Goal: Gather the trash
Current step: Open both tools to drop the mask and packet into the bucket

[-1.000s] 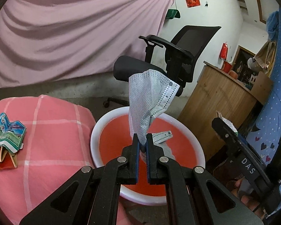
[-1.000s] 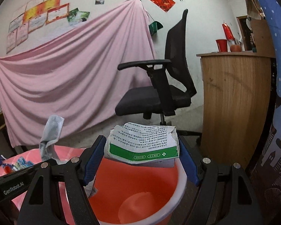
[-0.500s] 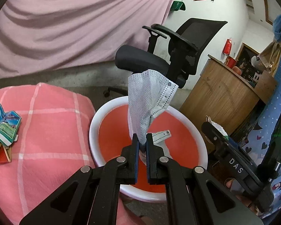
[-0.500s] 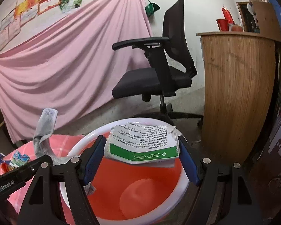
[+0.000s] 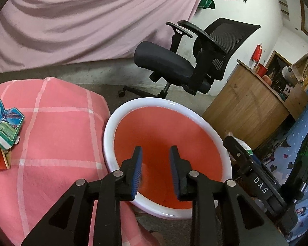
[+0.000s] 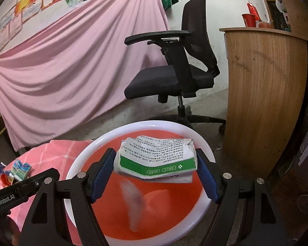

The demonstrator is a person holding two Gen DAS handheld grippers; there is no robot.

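The crushed white carton (image 6: pixel 155 160) with a green band and black print sits squeezed between the two blue-padded fingers (image 6: pixel 101 174) of the right gripper (image 6: pixel 156 174), held flat just above the open mouth of the red bucket (image 6: pixel 203 143) with the white rim. Below the carton, inside the bucket, a pale grey streak (image 6: pixel 133 203) shows as a blur; it is too smeared to name for sure. The left gripper (image 5: pixel 155 172) hangs over the same bucket (image 5: pixel 117 123), its fingers (image 5: pixel 136 170) spread apart with nothing between them and only the red inside of the bucket seen through the gap. The bucket stands right against the rounded edge of a pink checked cloth (image 5: pixel 51 143). On that cloth, well to the side, lies a flattened colourful packet (image 5: pixel 5 127) printed in blue and green, with a brownish bit of card under it. Behind the bucket stands a black office chair (image 5: pixel 174 61), beside it a wooden counter (image 5: pixel 246 106), and a large pink sheet (image 5: pixel 82 20) is draped across the back wall
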